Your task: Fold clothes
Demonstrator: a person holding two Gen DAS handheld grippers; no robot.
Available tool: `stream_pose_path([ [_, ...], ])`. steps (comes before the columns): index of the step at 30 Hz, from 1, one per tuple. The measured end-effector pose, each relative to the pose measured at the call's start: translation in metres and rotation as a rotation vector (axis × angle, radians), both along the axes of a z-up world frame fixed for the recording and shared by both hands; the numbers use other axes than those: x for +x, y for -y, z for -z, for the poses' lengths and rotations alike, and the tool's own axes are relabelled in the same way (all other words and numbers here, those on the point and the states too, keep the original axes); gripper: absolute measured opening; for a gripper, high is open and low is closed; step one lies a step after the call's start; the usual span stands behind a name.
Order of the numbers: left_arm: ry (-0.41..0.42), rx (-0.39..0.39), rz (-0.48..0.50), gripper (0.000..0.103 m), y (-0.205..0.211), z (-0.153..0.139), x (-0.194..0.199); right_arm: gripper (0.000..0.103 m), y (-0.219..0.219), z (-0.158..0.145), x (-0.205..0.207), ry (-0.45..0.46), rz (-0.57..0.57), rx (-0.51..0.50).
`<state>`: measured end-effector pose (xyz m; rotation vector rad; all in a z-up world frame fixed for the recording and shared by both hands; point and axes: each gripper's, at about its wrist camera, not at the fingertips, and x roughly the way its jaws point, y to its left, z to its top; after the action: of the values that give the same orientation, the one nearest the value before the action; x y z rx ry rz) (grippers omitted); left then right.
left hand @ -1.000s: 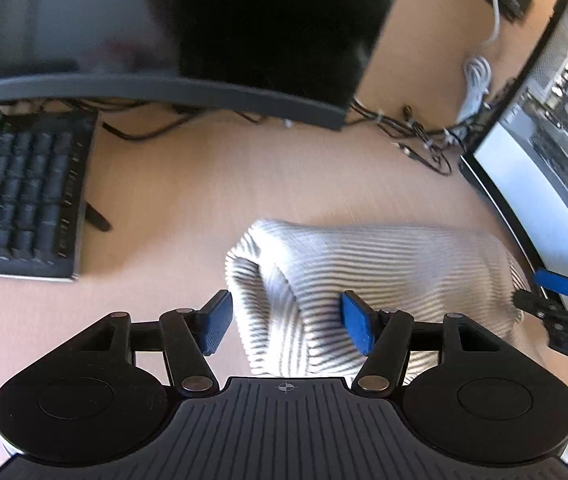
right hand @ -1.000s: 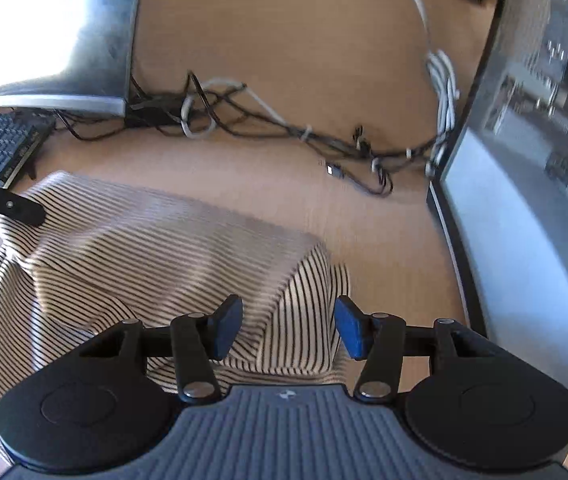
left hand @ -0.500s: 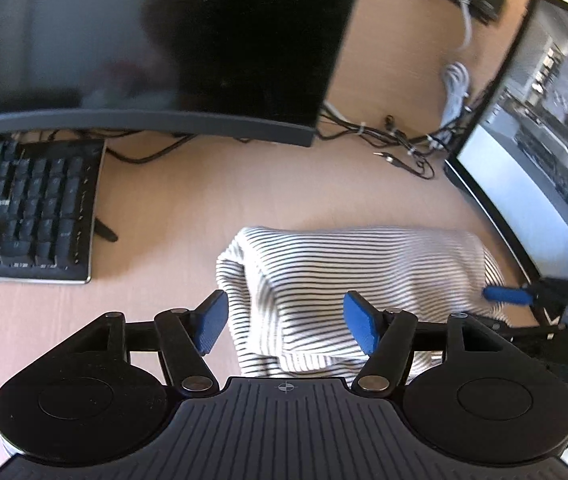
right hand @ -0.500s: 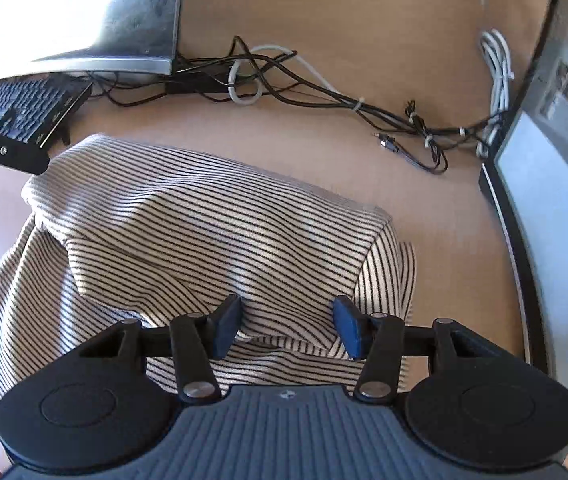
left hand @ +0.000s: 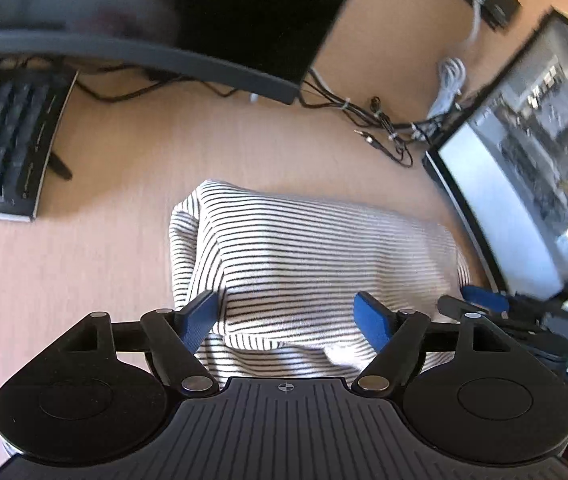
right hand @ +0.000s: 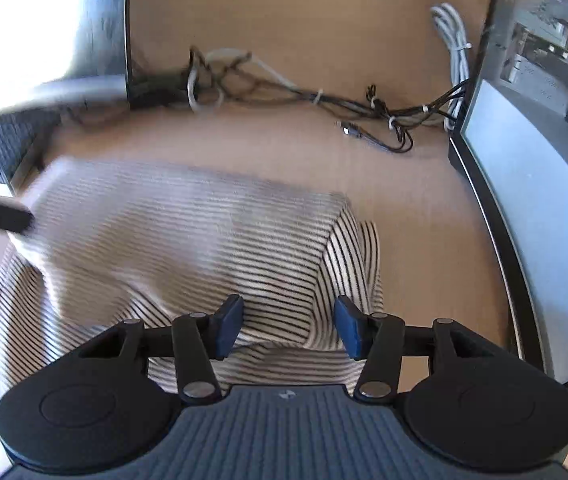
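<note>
striped garment (left hand: 308,264): lying soft, light, limp; best taken at near folded edge. left gripper (left hand: 286,322) jaws widening, gripping nothing; right gripper (right hand: 288,326) standing apart.

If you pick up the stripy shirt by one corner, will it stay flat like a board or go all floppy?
Probably floppy: the shirt already sags in soft folds and rounded edges on the desk. It likely unfolds if lifted by one corner, since the top layer just drapes over the lower one. It looks light and thin, and won't roll away.
</note>
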<state>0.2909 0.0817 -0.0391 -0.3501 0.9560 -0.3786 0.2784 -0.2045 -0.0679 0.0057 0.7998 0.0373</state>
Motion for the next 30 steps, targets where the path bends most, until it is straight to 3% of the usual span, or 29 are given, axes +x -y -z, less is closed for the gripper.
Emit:
stream_pose_path([
  [2, -0.035, -0.041, -0.026, 0.084, -0.004, 0.002, 0.007, 0.054, 0.011, -0.007, 0.0, 0.023, 0.041, 0.075],
  [4, -0.053, -0.032, -0.052, 0.084, -0.003, 0.005, 0.012, 0.055, 0.02, -0.006, 0.006, 0.029, 0.118, 0.087],
  [7, -0.028, 0.038, -0.122, 0.087, 0.0, 0.002, 0.009, 0.058, 0.028, 0.004, 0.018, 0.004, 0.181, 0.115],
  [10, -0.028, 0.09, -0.124, 0.086, 0.004, 0.003, 0.01, 0.066, 0.03, 0.012, 0.019, -0.016, 0.14, 0.169],
  [11, -0.038, 0.075, -0.106, 0.083, 0.006, 0.007, 0.013, 0.068, 0.029, 0.014, 0.02, -0.019, 0.118, 0.17],
  [12, -0.049, 0.059, -0.087, 0.076, 0.007, 0.01, 0.016, 0.065, 0.028, 0.017, 0.023, -0.022, 0.101, 0.159],
  [13, -0.041, 0.063, -0.069, 0.062, 0.012, 0.011, 0.019, 0.059, 0.026, 0.019, 0.026, -0.023, 0.085, 0.146],
  [14, -0.034, 0.067, -0.051, 0.052, 0.017, 0.012, 0.023, 0.045, 0.022, 0.019, 0.028, -0.018, 0.071, 0.126],
  [15, -0.021, 0.074, -0.038, 0.048, 0.021, 0.012, 0.027, 0.035, 0.017, 0.016, 0.03, -0.007, 0.049, 0.095],
  [17, 0.016, 0.101, -0.016, 0.039, 0.027, 0.008, 0.037, 0.024, 0.01, 0.008, 0.035, 0.024, 0.009, 0.032],
  [21, 0.05, 0.049, -0.028, 0.036, 0.022, -0.018, 0.039, 0.021, 0.017, -0.022, 0.043, 0.071, -0.027, 0.073],
  [25, 0.069, 0.021, -0.003, 0.037, 0.014, -0.041, 0.008, 0.02, 0.022, -0.047, 0.019, 0.095, -0.069, 0.107],
  [30, -0.007, 0.013, 0.039, 0.038, 0.01, -0.029, -0.03, 0.02, 0.029, -0.041, -0.016, 0.038, -0.084, 0.141],
])
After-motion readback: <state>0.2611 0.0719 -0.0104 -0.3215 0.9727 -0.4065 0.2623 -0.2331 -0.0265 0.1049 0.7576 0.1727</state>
